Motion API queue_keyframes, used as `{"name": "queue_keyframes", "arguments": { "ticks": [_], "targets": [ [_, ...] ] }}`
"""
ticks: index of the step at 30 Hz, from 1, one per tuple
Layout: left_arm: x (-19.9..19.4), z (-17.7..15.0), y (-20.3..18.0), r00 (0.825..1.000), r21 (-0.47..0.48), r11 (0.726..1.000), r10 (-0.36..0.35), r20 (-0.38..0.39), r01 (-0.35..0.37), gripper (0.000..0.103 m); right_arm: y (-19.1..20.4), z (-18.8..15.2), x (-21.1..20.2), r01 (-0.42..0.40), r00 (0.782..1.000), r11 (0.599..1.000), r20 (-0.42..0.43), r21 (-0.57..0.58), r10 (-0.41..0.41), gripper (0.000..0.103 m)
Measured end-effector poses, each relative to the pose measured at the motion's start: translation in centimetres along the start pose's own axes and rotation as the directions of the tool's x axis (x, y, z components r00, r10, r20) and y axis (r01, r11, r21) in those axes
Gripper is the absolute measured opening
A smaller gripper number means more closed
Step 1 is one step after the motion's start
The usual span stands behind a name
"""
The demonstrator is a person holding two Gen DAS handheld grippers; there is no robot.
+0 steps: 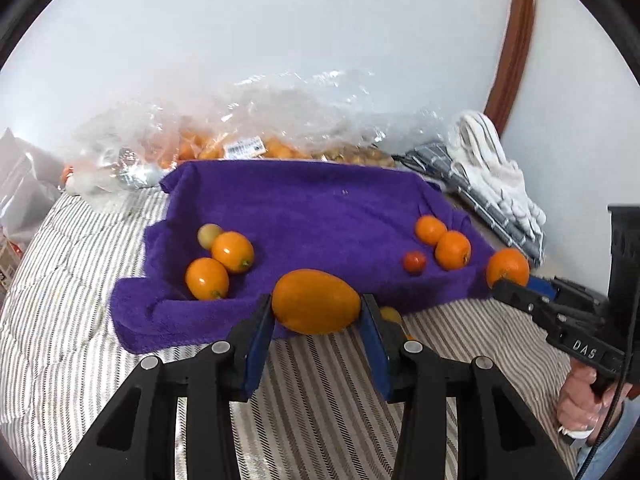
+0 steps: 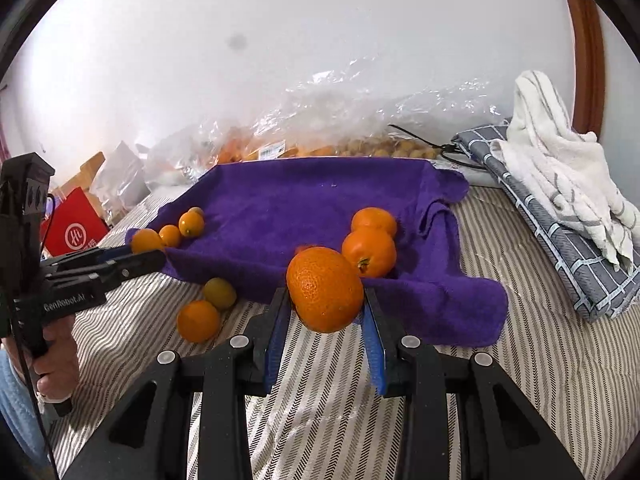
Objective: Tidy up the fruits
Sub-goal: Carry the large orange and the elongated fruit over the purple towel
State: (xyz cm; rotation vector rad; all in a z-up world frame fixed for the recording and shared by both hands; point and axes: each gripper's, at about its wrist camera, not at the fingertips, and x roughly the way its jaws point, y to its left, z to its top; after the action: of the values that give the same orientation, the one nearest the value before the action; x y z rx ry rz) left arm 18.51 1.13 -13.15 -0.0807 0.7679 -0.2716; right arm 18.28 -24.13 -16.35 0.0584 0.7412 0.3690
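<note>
I'm over a bed with a grey-striped cover point(image 2: 320, 392), set against a pale wall point(image 1: 280, 40). A purple towel point(image 1: 312, 216) lies spread on it, small oranges scattered across. My left tool point(image 1: 316, 316) is clamped on an oval orange fruit point(image 1: 316, 300) at the towel's near edge. My right tool point(image 2: 326, 312) grips a round orange point(image 2: 325, 288) there too.

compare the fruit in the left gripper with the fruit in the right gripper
The fruit in the left gripper is oval, smooth and glossy; the fruit in the right gripper is rounder with pebbled, dimpled skin. The left one lies lengthwise across its jaws; the right one bulges above its jaws. Both are orange and clamped between blue pads.
</note>
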Motion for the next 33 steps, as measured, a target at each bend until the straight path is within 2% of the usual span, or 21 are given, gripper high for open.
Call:
{"name": "queue_keyframes", "arguments": {
  "ticks": [4,10,14,19,22,25,28,33],
  "targets": [
    [-0.3,0.4,1.2,0.999,-0.037,0.999,0.021,0.024,-0.020,0.041,0.0,0.0,0.3,0.011,1.000,1.000,-0.007,0.000,-0.011,0.035],
    [-0.7,0.7,3.0,0.995,-0.102,0.991,0.089,0.038,-0.085,0.041,-1.1,0.9,0.3,0.005,1.000,0.997,-0.012,0.077,-0.004,0.035],
    [-1.3,0.9,4.3,0.993,-0.150,0.984,0.102,0.053,-0.093,0.041,-1.2,2.3,-0.8,0.015,1.000,0.997,0.010,0.079,-0.016,0.035],
    [-2.1,1.6,4.9,0.992,-0.156,0.983,0.109,0.064,-0.098,0.041,-0.9,4.9,-2.1,0.030,0.999,0.998,0.040,0.047,-0.032,0.035],
    [-2.9,2.6,5.9,0.993,-0.174,0.981,0.096,0.068,-0.083,0.041,-0.7,6.9,-2.5,0.030,0.998,0.999,0.053,0.015,-0.031,0.035],
    [-3.7,4.2,6.5,0.987,-0.156,0.979,0.142,0.078,-0.128,0.041,-0.7,8.3,-2.4,0.030,0.997,1.000,0.069,0.000,-0.030,0.035],
    [-4.1,6.0,6.7,0.982,-0.123,0.980,0.166,0.091,-0.155,0.041,-1.5,9.8,-1.3,0.009,0.997,0.999,0.079,0.032,-0.011,0.035],
    [-3.1,8.9,7.2,0.985,-0.137,0.981,0.151,0.088,-0.138,0.041,-2.4,11.6,1.0,0.010,0.996,0.998,0.087,0.058,-0.015,0.035]
  ]
}}
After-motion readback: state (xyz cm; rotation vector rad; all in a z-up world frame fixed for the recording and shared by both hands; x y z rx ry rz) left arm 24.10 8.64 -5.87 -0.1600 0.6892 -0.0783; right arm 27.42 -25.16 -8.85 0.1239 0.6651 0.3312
